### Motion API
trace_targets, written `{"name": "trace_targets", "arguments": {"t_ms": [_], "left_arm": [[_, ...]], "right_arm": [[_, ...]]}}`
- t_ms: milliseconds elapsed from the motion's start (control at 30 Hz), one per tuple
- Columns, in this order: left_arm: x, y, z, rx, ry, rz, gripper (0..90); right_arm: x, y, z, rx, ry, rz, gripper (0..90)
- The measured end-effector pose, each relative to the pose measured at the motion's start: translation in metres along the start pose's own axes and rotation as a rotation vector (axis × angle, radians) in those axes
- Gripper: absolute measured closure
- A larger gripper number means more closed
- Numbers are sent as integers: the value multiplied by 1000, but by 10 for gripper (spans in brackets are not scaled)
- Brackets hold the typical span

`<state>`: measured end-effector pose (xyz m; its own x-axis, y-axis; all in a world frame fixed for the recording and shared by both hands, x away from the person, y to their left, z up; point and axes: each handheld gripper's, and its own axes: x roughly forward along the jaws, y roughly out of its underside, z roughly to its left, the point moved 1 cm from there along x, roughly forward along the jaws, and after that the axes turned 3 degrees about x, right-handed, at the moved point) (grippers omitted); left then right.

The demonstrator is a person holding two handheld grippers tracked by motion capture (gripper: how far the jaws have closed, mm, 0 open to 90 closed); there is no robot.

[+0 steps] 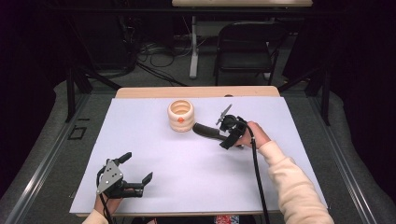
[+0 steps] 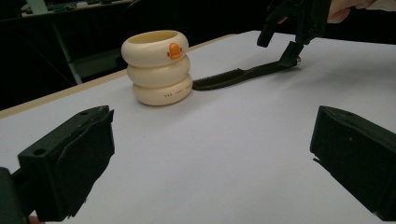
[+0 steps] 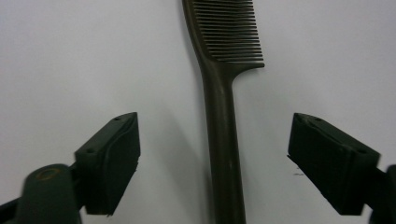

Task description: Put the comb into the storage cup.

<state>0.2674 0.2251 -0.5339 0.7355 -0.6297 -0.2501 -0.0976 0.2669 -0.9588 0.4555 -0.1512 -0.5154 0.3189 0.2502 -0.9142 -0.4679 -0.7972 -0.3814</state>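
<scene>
Right gripper (image 1: pixel 223 134), high view, just right of table centre: jaws spread wide, gripping nothing, straddling the handle of a dark comb (image 1: pixel 205 130). In the right gripper view (image 3: pixel 215 163), one black jaw on each side of the handle, clear gaps both sides, no contact visible; comb (image 3: pixel 223 93) running toward 12 o'clock, teeth at the far end. Person's right hand (image 1: pixel 254 135) behind it, cream sleeve (image 1: pixel 294 186) coming in from 5 o'clock.

Comb lying flat on the sheet, toothed end pointing toward 10 o'clock, tip just beside the base of a cream ringed cup (image 1: pixel 181 115); touching or not, cannot tell. Cup upright, three stacked bulges, orange mark on its side, at 12 o'clock from table centre. Same cup (image 2: pixel 158 67) and comb (image 2: pixel 238 76) visible in the left gripper view, other gripper hovering at the comb's handle end.

Left gripper (image 1: pixel 135 175) at 7 o'clock near the front edge, grey three-cornered plate on top, jaws wide apart, empty, well apart from cup and comb.

Surface: white sheet (image 1: pixel 187 172) covering a pale wooden table (image 1: pixel 140 92), wood showing along the far edge. Beyond: grey floor, black folding chair (image 1: pixel 247 44) at 1 o'clock, cables, a white table leg, dark curtains.
</scene>
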Motion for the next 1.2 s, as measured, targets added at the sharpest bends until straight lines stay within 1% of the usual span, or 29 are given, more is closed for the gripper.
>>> {"name": "trace_targets", "arguments": {"t_ms": [33, 67, 100, 133, 167, 233, 267, 300, 367, 433, 467, 500, 533, 567, 600, 700, 767, 800, 867, 900, 967, 1000, 1033, 1067, 1100, 1133, 1167, 1200], "left_arm": [[0, 0, 0, 0, 0, 0, 0], [0, 0, 0, 0, 0, 0, 0], [0, 0, 0, 0, 0, 0, 0], [0, 0, 0, 0, 1, 0, 0], [0, 0, 0, 0, 1, 0, 0], [0, 0, 0, 0, 2, 0, 0], [0, 0, 0, 1, 2, 0, 0], [0, 0, 0, 0, 3, -1, 0], [0, 0, 0, 0, 3, 0, 0], [0, 0, 0, 0, 3, -1, 0], [0, 0, 0, 0, 4, 0, 0], [0, 0, 0, 0, 4, 0, 0], [0, 0, 0, 0, 4, 0, 1], [0, 0, 0, -1, 4, -1, 0], [0, 0, 0, -1, 3, -1, 0], [0, 0, 0, 0, 4, 0, 1], [0, 0, 0, 0, 3, 0, 0], [0, 0, 0, 0, 3, -1, 0], [0, 0, 1, -3, 3, -1, 1], [0, 0, 1, -5, 4, -3, 0], [0, 0, 1, -5, 4, -3, 1], [0, 0, 1, -5, 4, -3, 1], [0, 0, 1, -5, 4, -3, 1], [0, 0, 1, -5, 4, -3, 1], [0, 0, 1, -5, 4, -3, 0], [0, 0, 1, -4, 4, -2, 0], [0, 0, 1, -4, 4, -2, 1], [0, 0, 1, -4, 3, -3, 1]], "right_arm": [[1, -3, 1, -17, 11, 6, 267], [1, -3, 1, -17, 11, 6, 267], [2, -5, 2, -18, 10, 15, 301], [4, -8, 2, -31, 16, 23, 374], [4, -8, 2, -31, 16, 23, 374], [6, -11, 3, -45, 25, 38, 466], [8, -12, 3, -53, 30, 51, 484], [9, -14, 4, -55, 22, 63, 505], [12, -16, 3, -64, 20, 69, 545], [15, -18, 3, -77, 23, 87, 577], [16, -19, 3, -74, 23, 101, 591], [17, -20, 3, -75, 24, 102, 601], [18, -20, 3, -85, 34, 104, 614], [18, -21, 3, -85, 30, 116, 623], [20, -22, 3, -84, 32, 108, 633], [24, -24, 3, -86, 28, 119, 649], [26, -25, 3, -96, 33, 139, 659], [27, -25, 4, -87, 32, 142, 661], [28, -27, 4, -100, 31, 161, 662], [30, -27, 4, -94, 33, 148, 662], [31, -27, 4, -101, 41, 161, 664], [33, -28, 4, -105, 40, 156, 668], [33, -28, 3, -105, 44, 180, 676], [34, -28, 3, -105, 50, 170, 680], [35, -28, 3, -99, 51, 173, 689], [35, -28, 3, -107, 51, 174, 699], [35, -28, 2, -107, 45, 185, 701], [35, -28, 2, -107, 44, 184, 707]]}}
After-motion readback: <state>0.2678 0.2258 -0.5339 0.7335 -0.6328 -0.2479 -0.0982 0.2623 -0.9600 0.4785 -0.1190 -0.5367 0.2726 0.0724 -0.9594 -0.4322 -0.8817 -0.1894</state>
